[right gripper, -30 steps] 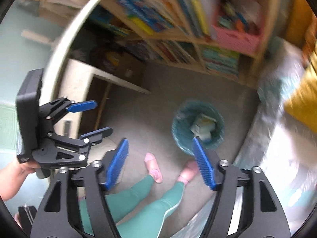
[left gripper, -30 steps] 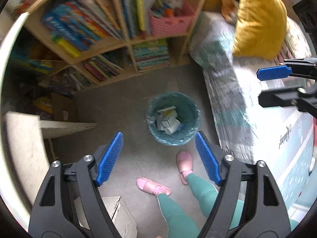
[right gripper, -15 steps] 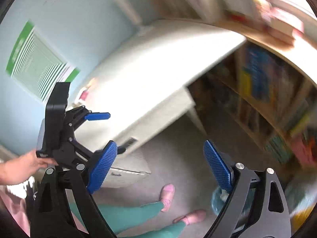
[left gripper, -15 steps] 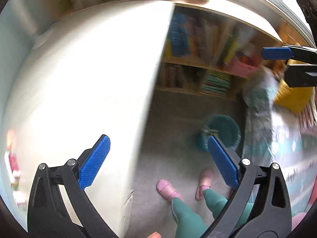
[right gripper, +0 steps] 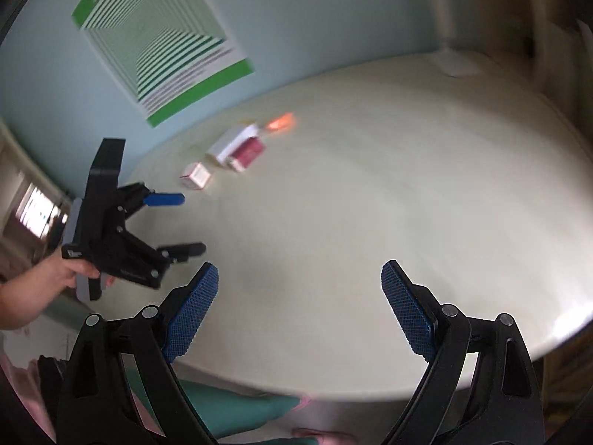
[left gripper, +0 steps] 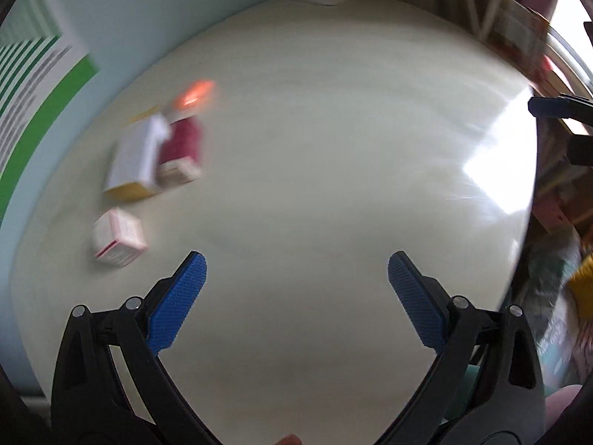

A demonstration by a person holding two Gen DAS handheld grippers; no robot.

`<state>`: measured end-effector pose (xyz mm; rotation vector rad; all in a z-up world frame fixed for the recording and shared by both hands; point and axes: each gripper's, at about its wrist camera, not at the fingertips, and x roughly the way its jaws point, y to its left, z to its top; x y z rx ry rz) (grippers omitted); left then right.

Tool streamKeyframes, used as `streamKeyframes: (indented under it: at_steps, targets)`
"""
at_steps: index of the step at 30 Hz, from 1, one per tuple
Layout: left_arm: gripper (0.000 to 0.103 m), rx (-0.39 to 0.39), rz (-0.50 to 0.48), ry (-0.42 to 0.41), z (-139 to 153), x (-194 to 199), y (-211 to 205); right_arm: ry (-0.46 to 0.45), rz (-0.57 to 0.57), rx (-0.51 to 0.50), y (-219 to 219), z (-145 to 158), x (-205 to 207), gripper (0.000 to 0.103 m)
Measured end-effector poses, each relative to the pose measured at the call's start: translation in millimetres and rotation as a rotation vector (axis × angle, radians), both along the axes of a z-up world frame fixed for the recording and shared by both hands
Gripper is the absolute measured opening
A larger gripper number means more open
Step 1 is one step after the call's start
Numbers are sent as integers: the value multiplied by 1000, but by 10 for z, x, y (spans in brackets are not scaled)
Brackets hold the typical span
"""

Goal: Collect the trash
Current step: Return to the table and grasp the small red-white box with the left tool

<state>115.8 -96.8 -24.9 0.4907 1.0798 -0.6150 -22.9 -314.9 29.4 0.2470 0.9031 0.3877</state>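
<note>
Currently the table [left gripper: 333, 148] lies under both tools. Left gripper [left gripper: 296, 282] and right gripper [right gripper: 300, 289] stand wide apart, holding nothing. Well ahead, to their left, lie blurred boxes: white-yellow box [left gripper: 131, 159], dark red box [left gripper: 181, 152], small pink-white box [left gripper: 116, 237]. Green poster [right gripper: 159, 37] hangs on the pale blue wall [right gripper: 315, 11].

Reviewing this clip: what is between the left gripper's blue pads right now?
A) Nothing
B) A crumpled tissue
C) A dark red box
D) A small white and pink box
A: the left gripper stands wide open over bare table, and the small boxes lie apart from it, nearer the wall.
</note>
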Motion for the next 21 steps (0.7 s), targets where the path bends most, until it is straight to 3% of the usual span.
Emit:
streamKeyframes:
  at_steps: [3, 9, 21]
  targets:
    - [96, 7, 101, -1, -20, 307, 454, 8, 60, -9, 351, -14, 373, 89]
    - [96, 8, 224, -1, -68, 608, 932, -10, 171, -32, 934, 50, 949, 89]
    - [96, -38, 342, 40, -227, 935, 1378, 33, 313, -135, 1668, -121, 1774, 89]
